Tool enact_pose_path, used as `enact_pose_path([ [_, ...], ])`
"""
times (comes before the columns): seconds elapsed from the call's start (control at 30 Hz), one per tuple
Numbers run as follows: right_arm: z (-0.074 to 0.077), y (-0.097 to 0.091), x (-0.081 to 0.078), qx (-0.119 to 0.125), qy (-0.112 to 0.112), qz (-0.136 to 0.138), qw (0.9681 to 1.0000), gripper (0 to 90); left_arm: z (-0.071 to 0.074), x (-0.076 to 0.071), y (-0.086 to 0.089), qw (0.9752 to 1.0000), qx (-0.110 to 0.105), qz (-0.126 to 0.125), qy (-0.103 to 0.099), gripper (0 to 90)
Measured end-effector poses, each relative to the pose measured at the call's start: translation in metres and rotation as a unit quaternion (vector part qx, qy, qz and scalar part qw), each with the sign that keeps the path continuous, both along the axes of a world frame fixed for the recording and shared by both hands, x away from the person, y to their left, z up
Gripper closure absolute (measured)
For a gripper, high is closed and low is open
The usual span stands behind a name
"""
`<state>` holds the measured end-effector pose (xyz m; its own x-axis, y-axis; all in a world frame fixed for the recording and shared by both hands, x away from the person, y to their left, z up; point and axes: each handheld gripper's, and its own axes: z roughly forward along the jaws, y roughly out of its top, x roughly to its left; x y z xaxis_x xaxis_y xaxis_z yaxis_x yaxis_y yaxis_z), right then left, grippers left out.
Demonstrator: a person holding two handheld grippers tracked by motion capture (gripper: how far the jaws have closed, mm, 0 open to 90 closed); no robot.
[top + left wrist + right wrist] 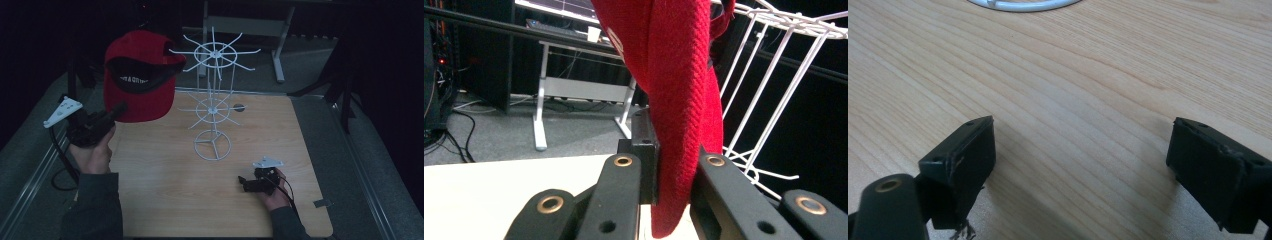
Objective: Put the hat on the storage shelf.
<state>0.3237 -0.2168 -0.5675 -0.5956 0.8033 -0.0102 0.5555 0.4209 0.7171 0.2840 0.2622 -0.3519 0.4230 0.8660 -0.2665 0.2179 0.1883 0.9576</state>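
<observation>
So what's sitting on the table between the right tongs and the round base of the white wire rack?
Nothing: the high view shows bare wood between the right tongs and the white wire rack; the right gripper view shows the same bare wooden table.

- The wooden desk (165,200) in front of me is pale, with a visible grain.
- A small dark round spot (239,107) sits on the desk's far part, just right of centre.
- Beyond my desk's far edge stands a grey table frame (280,50) on the floor.
- Grey carpet (380,165) lies right of my desk.
</observation>
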Motion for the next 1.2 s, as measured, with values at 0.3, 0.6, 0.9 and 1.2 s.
enact_pose_path([
  [0.3, 0.0, 0.0, 0.0, 0.0, 0.0, 0.0, 1.0, 12.1, 0.002, 0.004, 0.001, 0.9999, -0.011, 0.003, -0.001, 85.7],
  [0.6, 0.0, 0.0, 0.0, 0.0, 0.0, 0.0, 1.0, 12.1, 0.006, 0.005, -0.001, 0.9999, -0.01, 0.005, -0.006, 85.7],
  [0.9, 0.0, 0.0, 0.0, 0.0, 0.0, 0.001, 1.0, 12.1, 0.012, 0.005, -0.001, 0.9998, -0.011, 0.011, -0.015, 85.7],
  [1.2, 0.0, 0.0, 0.0, 0.0, 0.0, 0.001, 1.0, 12.1, 0.012, 0.006, -0.001, 0.9998, -0.01, 0.01, -0.012, 85.7],
])
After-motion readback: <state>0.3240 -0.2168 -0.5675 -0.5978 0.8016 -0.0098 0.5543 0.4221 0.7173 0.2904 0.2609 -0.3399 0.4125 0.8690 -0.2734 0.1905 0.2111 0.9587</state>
